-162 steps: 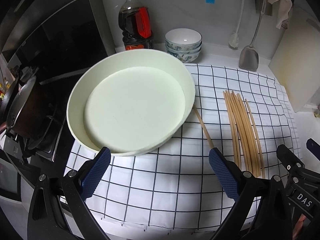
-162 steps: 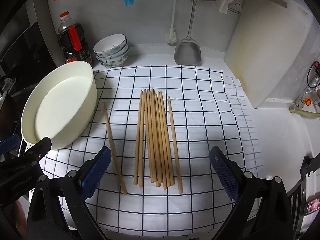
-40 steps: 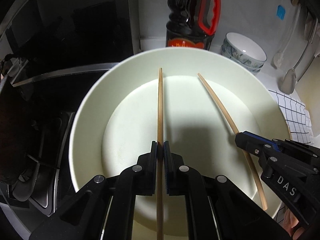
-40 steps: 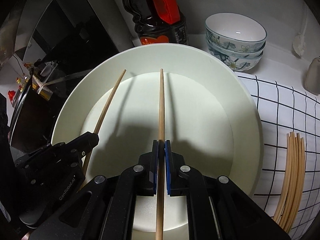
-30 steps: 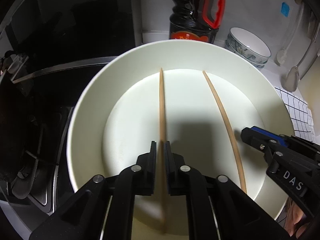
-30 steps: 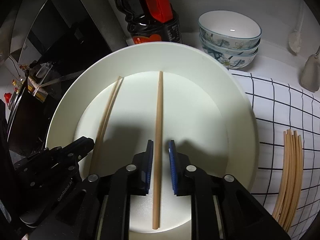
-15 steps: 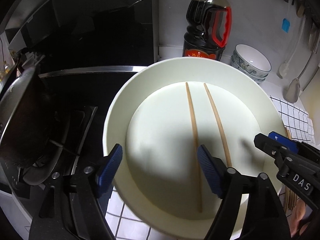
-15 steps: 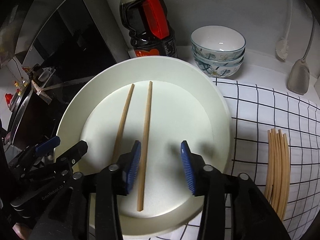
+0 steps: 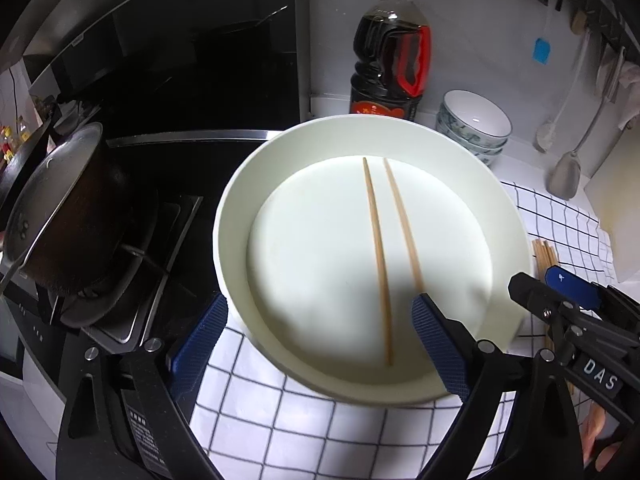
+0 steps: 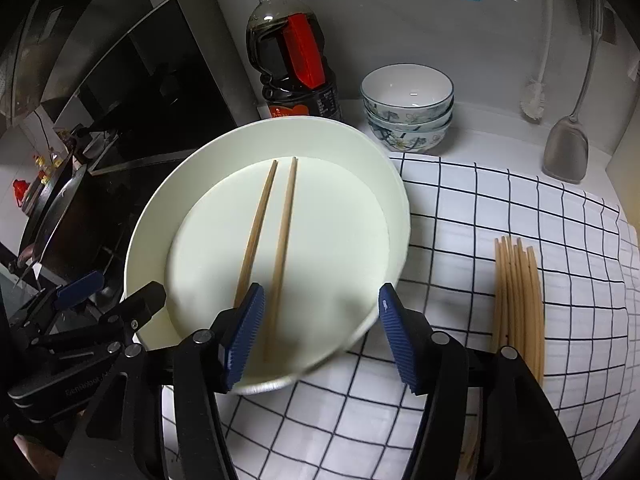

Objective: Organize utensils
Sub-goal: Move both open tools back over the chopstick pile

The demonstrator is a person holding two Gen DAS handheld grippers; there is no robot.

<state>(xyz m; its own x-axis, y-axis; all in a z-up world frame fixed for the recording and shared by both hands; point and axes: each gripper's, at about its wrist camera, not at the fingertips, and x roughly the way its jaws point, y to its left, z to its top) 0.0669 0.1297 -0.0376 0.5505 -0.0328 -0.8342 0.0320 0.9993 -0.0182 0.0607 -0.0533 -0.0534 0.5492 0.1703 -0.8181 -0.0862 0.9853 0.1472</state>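
Left wrist view: the left gripper (image 9: 320, 350) hangs with jaws spread wide and nothing between them, above the near rim of the dish (image 9: 508, 216), which sits at the cloth's (image 9: 304, 432) left edge beside the stove (image 9: 160, 208). Two chopsticks (image 9: 378, 256) lie side by side on the dish floor, nearly parallel, tips toward the bottle (image 9: 390, 50) at the back wall; the bowls (image 9: 474, 126) stand just right of the bottle. The right gripper (image 9: 572, 292) enters from the right edge, and the ends of the bundle (image 9: 544, 254) show past the dish rim. Right wrist view: the right gripper (image 10: 320, 336) is likewise wide open and empty, its left pad over the near ends of the two chopsticks (image 10: 272, 236) in the dish (image 10: 396, 200). The bundle (image 10: 518, 304) of remaining chopsticks lies on the cloth (image 10: 480, 208) toward its right side, well apart from the dish. Judgement: one pair is delivered and both tools are free, so the step in hand is the return for more. The next move calls for swinging right to the bundle and closing on single sticks, which lie packed touching one another and will need separating.
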